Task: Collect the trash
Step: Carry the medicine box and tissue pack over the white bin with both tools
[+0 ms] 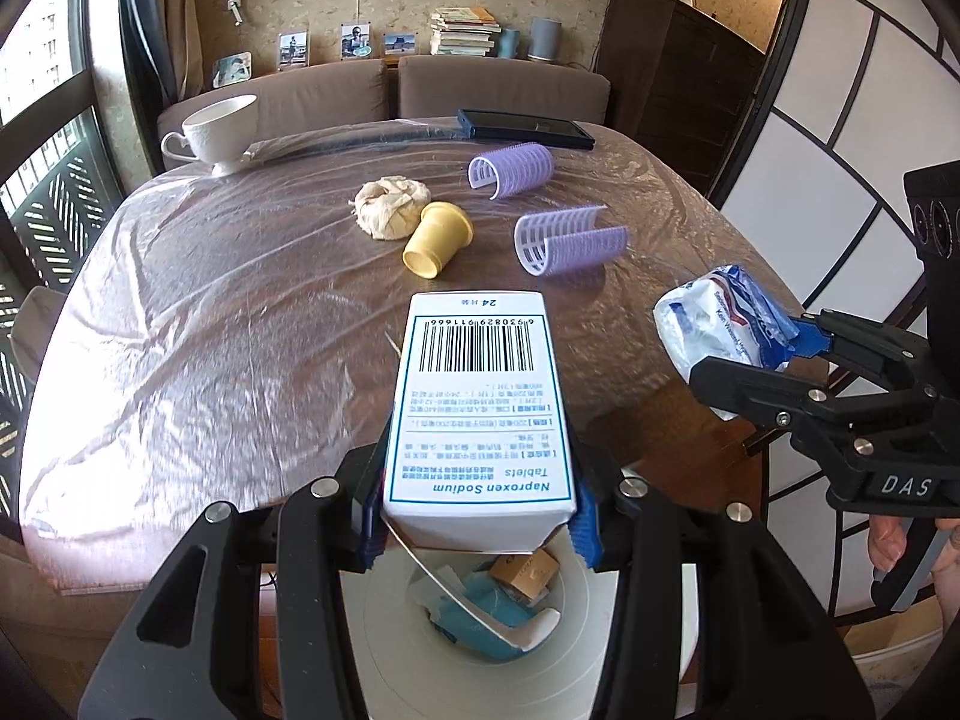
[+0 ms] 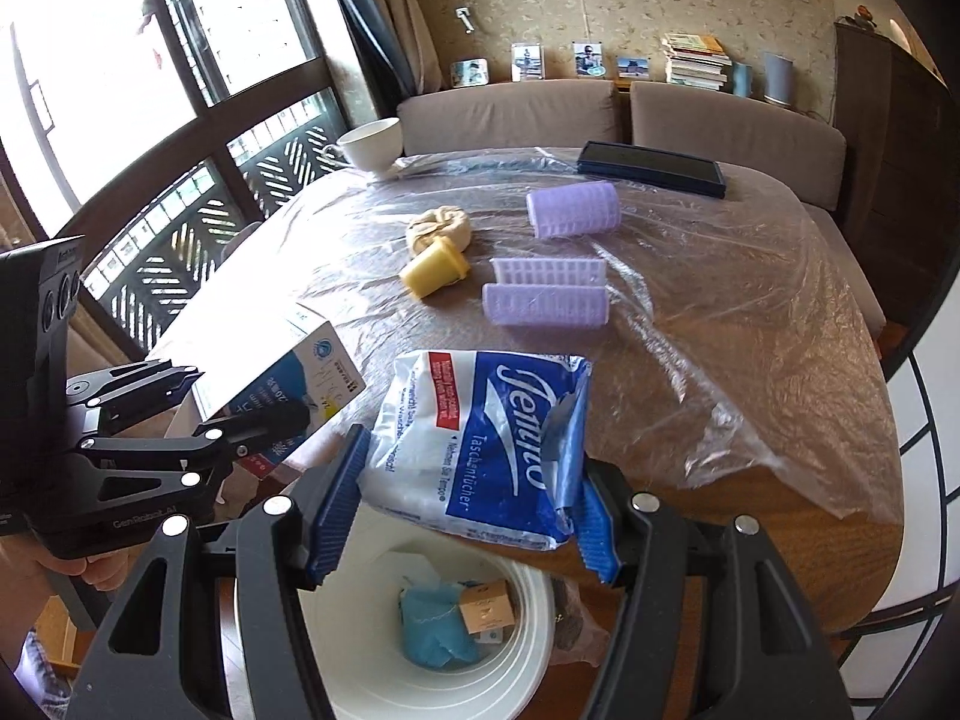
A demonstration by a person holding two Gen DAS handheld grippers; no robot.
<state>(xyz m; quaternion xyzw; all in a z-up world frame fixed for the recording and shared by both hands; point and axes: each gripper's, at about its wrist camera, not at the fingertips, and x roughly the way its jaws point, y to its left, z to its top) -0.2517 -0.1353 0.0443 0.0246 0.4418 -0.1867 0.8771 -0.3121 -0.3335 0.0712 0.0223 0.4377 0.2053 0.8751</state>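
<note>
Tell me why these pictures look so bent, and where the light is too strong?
Both views are fisheye, so straight lines bow near the edges. Left wrist view: the window is blown out and the plastic cover glares, yet the box print reads sharp. Right wrist view: the window whites out and washes out the box top.

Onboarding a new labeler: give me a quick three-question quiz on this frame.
1. True or false: the left hand-held gripper holds a tablet box.
2. What does the right hand-held gripper hold? A) tissue pack B) hair roller C) teacup
3. Fill in: both held items hang above the white ____.

Key:
1. True.
2. A, the tissue pack.
3. Bin; it already contains blue trash and a small cardboard piece.
</note>
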